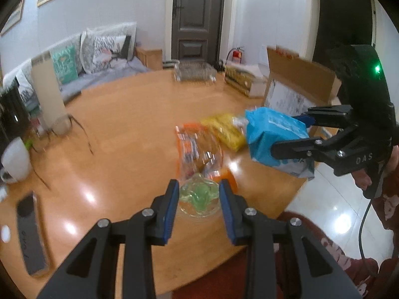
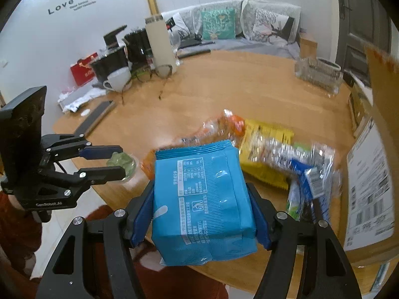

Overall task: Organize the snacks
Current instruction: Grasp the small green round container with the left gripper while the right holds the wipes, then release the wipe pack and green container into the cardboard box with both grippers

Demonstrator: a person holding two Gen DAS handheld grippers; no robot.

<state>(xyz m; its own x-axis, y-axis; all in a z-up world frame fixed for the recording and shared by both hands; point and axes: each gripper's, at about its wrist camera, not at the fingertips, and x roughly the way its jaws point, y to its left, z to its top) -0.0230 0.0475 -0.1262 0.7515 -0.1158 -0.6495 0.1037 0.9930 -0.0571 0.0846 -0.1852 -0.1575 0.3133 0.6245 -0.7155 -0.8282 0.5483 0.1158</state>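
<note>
**Both grippers carry a snack above the worktop's near edge**

The blue snack bag sits clamped between the fingers of the right gripper, its crimped top seam pointing away from the camera toward the far side of the worktop and its long axis running along the fingers. In the left wrist view the same bag hangs in the air off the worktop's right edge, tilted, with the right gripper reaching in from the right, angled downward.

The left gripper has its fingers clenched on a clear jelly cup with green contents; the cup seems to be held side-on, though blur makes its facing hard to judge. From the right wrist view this gripper juts in from the left, roughly level, at the worktop's near rim.

On the wood beyond lie an orange-and-clear packet and a yellow packet, side by side and touching. A blurred heap of further wrappers lies just beside an open cardboard box at the right. The middle of the worktop is bare wood; a glasses pair, a white mug and a glass rack stand well apart from the snacks along the far side.
</note>
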